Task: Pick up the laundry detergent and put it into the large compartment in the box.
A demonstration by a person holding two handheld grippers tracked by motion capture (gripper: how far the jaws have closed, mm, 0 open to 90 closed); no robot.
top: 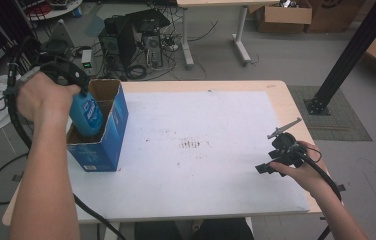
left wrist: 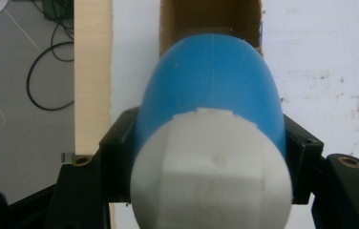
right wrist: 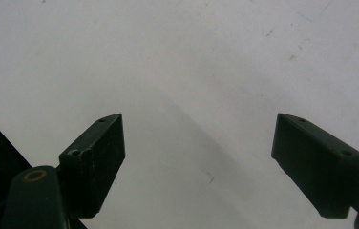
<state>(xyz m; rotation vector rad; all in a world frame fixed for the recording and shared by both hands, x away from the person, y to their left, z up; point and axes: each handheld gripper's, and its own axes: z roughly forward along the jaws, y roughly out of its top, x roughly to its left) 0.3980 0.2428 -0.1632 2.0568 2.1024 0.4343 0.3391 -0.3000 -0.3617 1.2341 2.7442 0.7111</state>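
At the far left of the table I see my left gripper [left wrist: 206,157] clamped on a blue plastic bottle [top: 87,114] with a white cap [left wrist: 211,174], its jaws pressing either side just behind the cap. The bottle tilts bottom-first into the open top of a blue cardboard box [top: 105,142] standing at the table's left edge. The white tabletop [top: 201,170], lightly scuffed at its middle, stretches away to the right. On the near right, my right gripper [right wrist: 199,160] rests low over the bare surface, jaws spread wide, holding nothing.
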